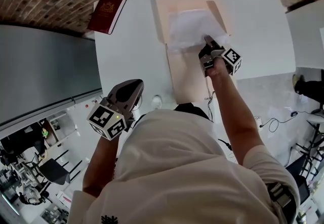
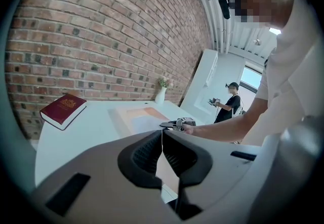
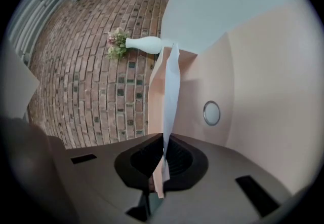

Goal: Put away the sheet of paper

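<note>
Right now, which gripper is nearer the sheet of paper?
Right. The right gripper pinches the sheet of paper; the left gripper sits shut near the table's front edge.
</note>
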Available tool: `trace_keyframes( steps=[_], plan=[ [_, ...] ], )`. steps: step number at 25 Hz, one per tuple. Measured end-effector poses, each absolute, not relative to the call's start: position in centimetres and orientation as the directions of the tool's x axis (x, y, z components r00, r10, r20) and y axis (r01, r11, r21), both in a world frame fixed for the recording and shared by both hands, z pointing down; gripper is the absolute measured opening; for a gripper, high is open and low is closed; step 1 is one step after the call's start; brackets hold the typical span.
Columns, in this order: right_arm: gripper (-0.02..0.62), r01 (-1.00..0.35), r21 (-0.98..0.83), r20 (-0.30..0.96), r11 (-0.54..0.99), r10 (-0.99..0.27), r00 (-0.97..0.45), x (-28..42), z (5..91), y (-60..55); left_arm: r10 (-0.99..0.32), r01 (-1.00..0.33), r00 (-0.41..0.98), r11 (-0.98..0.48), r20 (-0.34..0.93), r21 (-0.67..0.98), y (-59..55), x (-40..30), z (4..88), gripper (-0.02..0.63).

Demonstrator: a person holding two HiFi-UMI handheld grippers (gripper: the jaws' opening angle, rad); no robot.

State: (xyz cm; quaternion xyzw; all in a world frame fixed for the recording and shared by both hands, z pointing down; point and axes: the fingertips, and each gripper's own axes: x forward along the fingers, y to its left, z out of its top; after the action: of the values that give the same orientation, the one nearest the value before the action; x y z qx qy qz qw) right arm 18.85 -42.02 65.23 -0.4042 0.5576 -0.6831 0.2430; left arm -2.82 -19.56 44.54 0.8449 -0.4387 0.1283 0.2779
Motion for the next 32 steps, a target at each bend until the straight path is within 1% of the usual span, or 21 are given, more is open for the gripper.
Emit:
trace_keyframes(
  steps=[32],
  plan=[
    [0.036,-0.19,-0.95,0.312,-0.247,-0.763,-0.566,17.5,66.4,-47.8,-0.698,-0.852,0.521,-0.388,0.491,0.351,-18.9,-3.3,44.8,0.025]
  ],
)
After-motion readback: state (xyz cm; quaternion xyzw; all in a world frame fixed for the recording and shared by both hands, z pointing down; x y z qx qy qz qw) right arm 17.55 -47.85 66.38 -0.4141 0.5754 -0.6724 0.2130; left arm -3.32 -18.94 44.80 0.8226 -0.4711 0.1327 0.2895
